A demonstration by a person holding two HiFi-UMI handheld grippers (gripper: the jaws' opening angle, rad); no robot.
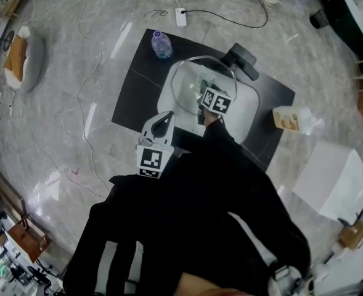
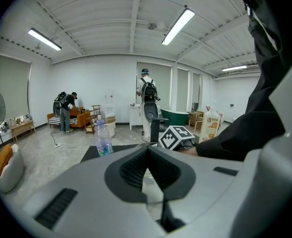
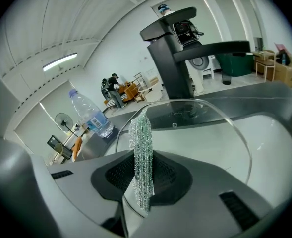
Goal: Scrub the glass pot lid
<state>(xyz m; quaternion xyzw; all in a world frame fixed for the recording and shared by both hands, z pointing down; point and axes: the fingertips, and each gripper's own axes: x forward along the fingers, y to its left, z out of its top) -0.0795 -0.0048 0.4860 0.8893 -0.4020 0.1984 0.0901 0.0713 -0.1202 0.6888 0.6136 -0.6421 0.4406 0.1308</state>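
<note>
One round clear glass pot lid with a metal rim stands tilted on edge over the white sink basin, which is set in a black surface. A tall black tap stands just behind it. The left gripper reaches in from the near side, and its jaws are drawn together on what looks like the lid's thin clear edge. The right gripper has its jaws clamped on a silvery-green mesh scrubber, whose upper tip sits at the lid's rim; I cannot tell whether it touches the glass. As I judge it, the main risk is the narrow hold on smooth, possibly wet glass: a hard scrubbing push could twist the lid out of the left jaws and drop it into the basin or knock it against the tap. Dragging could also pull the soft scrubber loose. A clear plastic water bottle stands well apart on the surface's far corner.
</note>
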